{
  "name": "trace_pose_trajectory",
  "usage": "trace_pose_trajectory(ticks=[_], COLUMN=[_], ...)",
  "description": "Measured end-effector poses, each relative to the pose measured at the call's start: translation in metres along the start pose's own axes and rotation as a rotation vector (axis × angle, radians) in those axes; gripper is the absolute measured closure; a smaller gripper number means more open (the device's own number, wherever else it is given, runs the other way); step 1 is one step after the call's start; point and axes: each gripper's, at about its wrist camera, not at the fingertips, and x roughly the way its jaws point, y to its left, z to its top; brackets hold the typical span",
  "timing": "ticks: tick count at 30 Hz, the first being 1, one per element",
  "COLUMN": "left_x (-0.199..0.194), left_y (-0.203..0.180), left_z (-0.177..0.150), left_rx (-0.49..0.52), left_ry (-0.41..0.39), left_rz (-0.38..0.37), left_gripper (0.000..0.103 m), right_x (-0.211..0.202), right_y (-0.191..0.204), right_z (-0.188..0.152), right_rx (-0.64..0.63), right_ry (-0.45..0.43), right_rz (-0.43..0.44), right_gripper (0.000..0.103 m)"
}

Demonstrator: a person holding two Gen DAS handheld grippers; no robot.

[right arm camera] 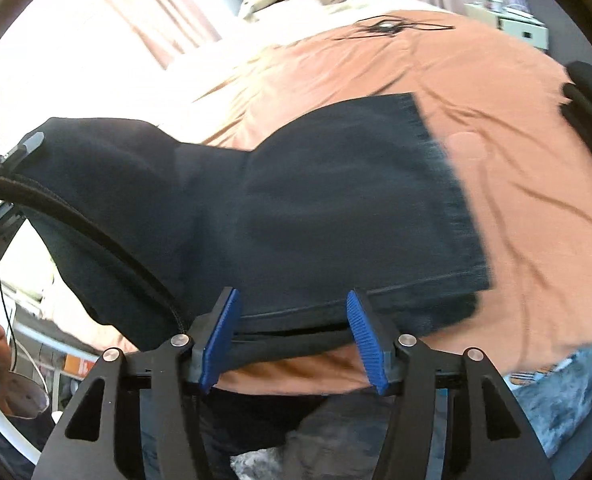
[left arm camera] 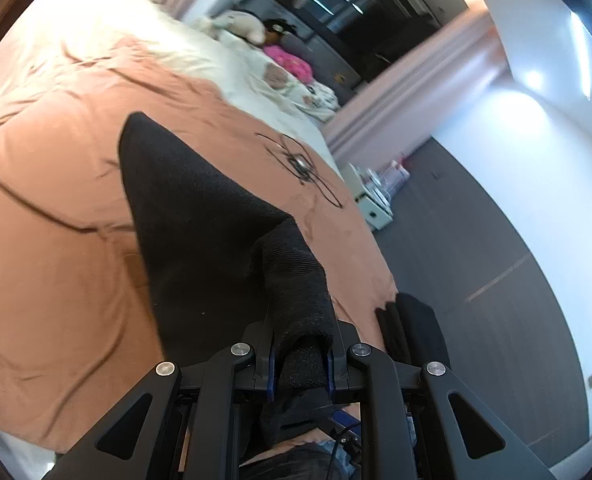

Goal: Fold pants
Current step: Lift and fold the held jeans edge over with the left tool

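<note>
While the left gripper [left arm camera: 299, 364] is pinching a bunched fold of the black pants [right arm camera: 296, 216] — lying across the bed [right arm camera: 516, 160] — the right gripper [right arm camera: 291, 340] is standing wide, fingers gripping nothing.

Bed [left arm camera: 47, 280] under a rumpled orange cover. Black pants [right arm camera: 336, 208] lie partly on it. Tangled black cable [left arm camera: 302, 166] nearby on the cover. Soft toys [left arm camera: 239, 24] and a pink heap [left arm camera: 289, 62] at the far end.
</note>
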Motion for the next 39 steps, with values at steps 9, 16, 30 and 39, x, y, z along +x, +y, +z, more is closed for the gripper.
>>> trace_pose_trajectory(ticks=[9,16,30,39], left_x=[0.048,0.093,0.183,0.187], left_y=[-0.048,-0.068,-0.094,-0.095], left_z=[-0.012,-0.025,-0.074,-0.126], left_rx=[0.081,0.102,0.119,0.202], left_ry=[0.082,0.162,0.347,0.482], left_rz=[-0.029,-0.059,-0.088,-0.041], left_gripper=[0.085,0.085,0.085,0.083], right_x=[-0.035,-0.059,-0.077,-0.077], right_y=[-0.055,-0.081,-0.122,-0.141], right_z=[-0.011,-0.028,-0.04,-0.043], right_rx=[0.092,0.184,0.299,0.337], right_ry=[-0.057,-0.079,-0.079,-0.085], right_rz=[-0.061,-0.131,-0.169,-0.146], right_gripper=[0.048,0.041,0.041,0.041])
